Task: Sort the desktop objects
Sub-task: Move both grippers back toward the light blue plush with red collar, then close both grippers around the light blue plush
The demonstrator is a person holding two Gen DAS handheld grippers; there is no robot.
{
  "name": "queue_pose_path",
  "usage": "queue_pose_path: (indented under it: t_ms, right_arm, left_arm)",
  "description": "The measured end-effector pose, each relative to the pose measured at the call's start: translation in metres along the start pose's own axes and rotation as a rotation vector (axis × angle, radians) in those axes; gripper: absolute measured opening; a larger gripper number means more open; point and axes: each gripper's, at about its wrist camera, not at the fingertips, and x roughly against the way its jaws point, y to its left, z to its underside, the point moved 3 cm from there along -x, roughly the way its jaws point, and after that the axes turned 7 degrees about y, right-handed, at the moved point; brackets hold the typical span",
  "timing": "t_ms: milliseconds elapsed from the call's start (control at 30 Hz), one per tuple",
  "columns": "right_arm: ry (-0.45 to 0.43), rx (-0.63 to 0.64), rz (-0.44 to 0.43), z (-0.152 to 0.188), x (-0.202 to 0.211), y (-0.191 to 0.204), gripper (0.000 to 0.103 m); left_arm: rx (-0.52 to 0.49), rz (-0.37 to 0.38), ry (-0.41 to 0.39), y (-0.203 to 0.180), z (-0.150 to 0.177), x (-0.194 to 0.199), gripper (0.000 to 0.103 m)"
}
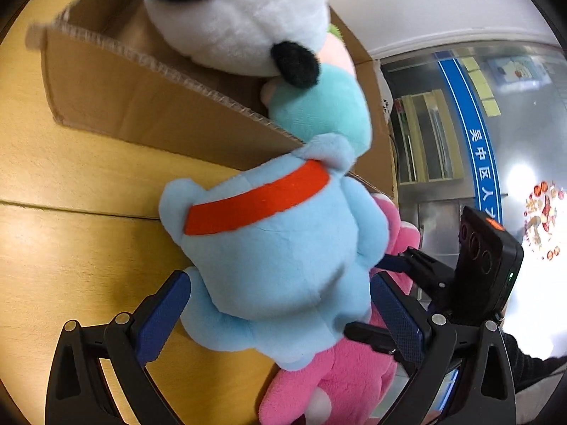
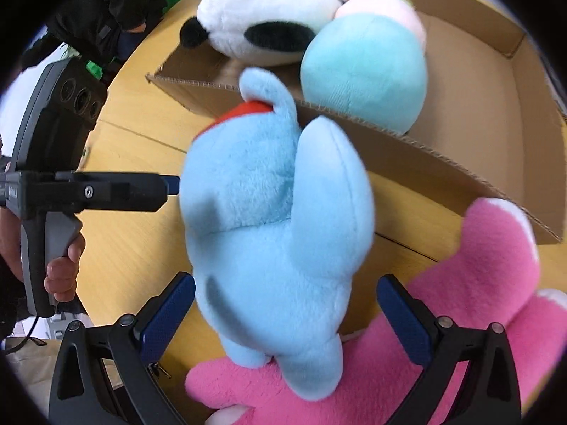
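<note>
the light blue plush toy with the orange-red collar [image 1: 283,248] stands in front of the open brown cardboard box [image 1: 149,106], just at its near wall, and partly on top of a pink plush toy [image 2: 478,318] that lies on the yellow wooden table [image 1: 71,248]. in the box already lie a white plush with black patches [image 1: 237,17] and a turquoise round plush [image 2: 365,67], with something pale pink and green behind it.

the left gripper [image 1: 280,304] has its blue pads on both sides of the blue toy's lower body. the pads look close to the fur, but i cannot tell if they really press it. the right gripper [image 2: 287,315] is spread wide around the same toy from another side, and there is a gap at each pad [image 2: 166,315], so it holds nothing. the hand [image 2: 63,269] of the person holds the handle of the left tool.

i think the step now is to bring the blue toy into the box. to do it well, one gripper should take it, low on the body where the stuffing is firm, not on the ear or the arm. the squeeze must go deep, because the fur gives way. then lift it high enough to pass the cardboard edge, and take care the pink toy under it is not dragged along. the free place in the box is on the side away from the white plush.
</note>
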Motion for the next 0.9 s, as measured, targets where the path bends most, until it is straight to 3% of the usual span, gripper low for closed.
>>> queue_pose_path:
  t_ms: [200,467,900]
  right_arm:
    - [-0.085,-0.101,0.04,0.0,0.037,-0.004,0.102]
    - [-0.238,-0.191,0.161,-0.005,0.109,-0.014,0.102]
    - [-0.281,-0.243,0.231,0.017,0.137,-0.015,0.102]
  left_arm:
    - [-0.082,-0.014,-0.044,-0.035,0.002,0.029,0.102]
    - [-0.218,-0.076,-0.187,-0.097,-0.009,0.079,0.102]
    - [-0.254,-0.099,-0.218,-0.122,0.001,0.092,0.102]
